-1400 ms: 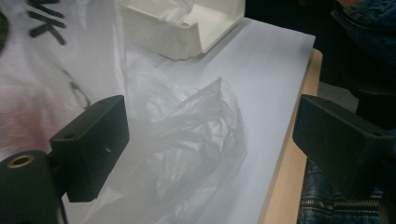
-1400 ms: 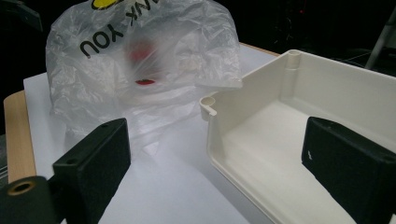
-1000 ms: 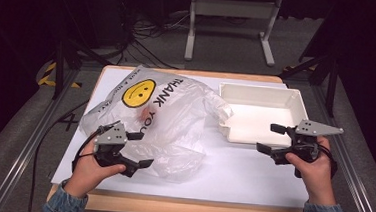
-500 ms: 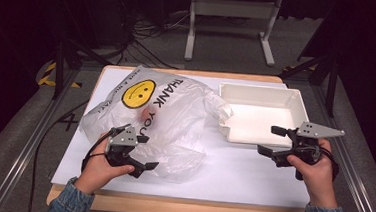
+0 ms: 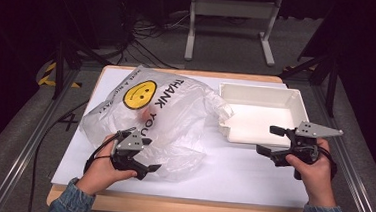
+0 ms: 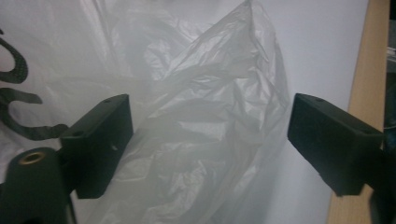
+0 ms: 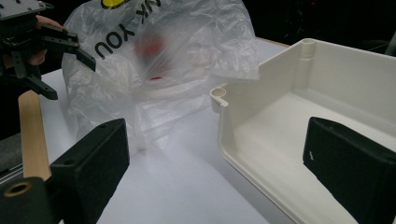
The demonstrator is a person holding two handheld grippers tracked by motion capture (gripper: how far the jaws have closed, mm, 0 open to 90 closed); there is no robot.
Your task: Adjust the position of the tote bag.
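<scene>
Your left gripper (image 5: 144, 167) sits at the near edge of the plastic bag (image 5: 175, 115), jaws wide.

The bag lies on the left half of the table (image 5: 251, 175), its long axis running from the near-left corner towards the white tray (image 5: 263, 111), the printed end away from you. Your left jaws have just been closing a little, crumpled film between them, pads not yet pressing. Something red shows inside, too blurred to name. Your right gripper (image 5: 269, 140) hangs open by the tray's near wall, holding nothing.

bag (image 5: 175, 120) left on table (image 5: 251, 178) | tray (image 5: 263, 114) right (touching bag)
</scene>
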